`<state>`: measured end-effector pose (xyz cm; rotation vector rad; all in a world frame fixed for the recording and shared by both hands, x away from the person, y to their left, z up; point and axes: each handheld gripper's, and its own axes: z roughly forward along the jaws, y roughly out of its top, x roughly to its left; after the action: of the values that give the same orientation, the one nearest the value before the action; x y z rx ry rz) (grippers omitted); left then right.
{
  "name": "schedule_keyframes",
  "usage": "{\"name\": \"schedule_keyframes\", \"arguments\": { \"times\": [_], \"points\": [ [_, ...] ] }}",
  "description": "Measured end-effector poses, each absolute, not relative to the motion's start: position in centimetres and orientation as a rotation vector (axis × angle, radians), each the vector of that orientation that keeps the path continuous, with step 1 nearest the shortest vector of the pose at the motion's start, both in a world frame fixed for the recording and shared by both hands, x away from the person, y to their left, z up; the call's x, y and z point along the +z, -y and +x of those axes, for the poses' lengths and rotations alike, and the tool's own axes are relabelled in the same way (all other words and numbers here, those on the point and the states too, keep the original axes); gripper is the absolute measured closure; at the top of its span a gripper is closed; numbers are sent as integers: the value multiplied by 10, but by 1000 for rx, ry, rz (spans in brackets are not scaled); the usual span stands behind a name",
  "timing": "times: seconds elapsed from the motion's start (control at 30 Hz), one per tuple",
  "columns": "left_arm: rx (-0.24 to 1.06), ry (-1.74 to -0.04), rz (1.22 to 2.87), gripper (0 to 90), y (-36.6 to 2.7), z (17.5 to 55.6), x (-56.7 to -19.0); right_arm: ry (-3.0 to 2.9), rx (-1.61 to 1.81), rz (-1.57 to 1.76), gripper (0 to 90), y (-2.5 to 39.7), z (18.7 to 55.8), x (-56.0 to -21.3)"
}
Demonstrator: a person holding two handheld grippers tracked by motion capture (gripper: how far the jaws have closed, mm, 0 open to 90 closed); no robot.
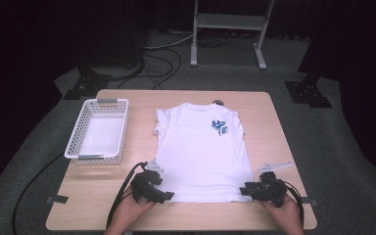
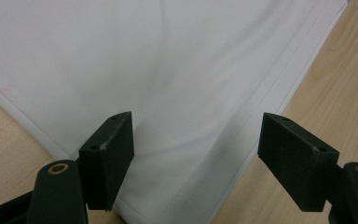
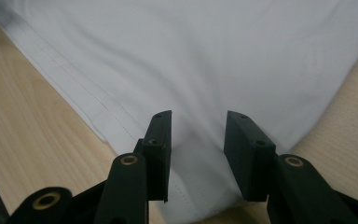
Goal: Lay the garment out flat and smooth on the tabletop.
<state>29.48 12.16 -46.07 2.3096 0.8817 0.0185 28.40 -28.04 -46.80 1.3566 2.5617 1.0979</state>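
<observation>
White T-shirt (image 1: 199, 149), blue chest print (image 1: 220, 128), illegible.

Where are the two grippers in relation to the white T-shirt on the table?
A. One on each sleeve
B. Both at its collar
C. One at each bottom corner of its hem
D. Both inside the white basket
C: in the high view the left gripper and right gripper sit at the two near hem corners of the T-shirt, both with jaws open.
</observation>
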Motion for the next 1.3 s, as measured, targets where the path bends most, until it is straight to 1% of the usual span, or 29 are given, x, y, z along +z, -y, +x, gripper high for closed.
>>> {"name": "schedule_keyframes", "arguments": {
  "times": [0.47,0.77,0.93,1.03,1.17,1.3],
  "points": [
    [46,-822,2352,260,-123,275,-461,-2619,1134,1314,610,282,257,-469],
    [16,-794,2345,260,-126,259,-462,-2662,1207,1341,599,292,253,-472],
    [-27,-776,2340,258,-127,254,-461,-2707,1192,1341,582,295,249,-470],
    [-55,-785,2320,238,-127,256,-462,-2736,1153,1352,530,297,251,-467],
    [-53,-790,2288,202,-124,264,-464,-2691,1184,1384,497,305,263,-462],
    [-20,-792,2261,185,-119,275,-466,-2634,1203,1436,478,313,282,-461]
  ]
}}
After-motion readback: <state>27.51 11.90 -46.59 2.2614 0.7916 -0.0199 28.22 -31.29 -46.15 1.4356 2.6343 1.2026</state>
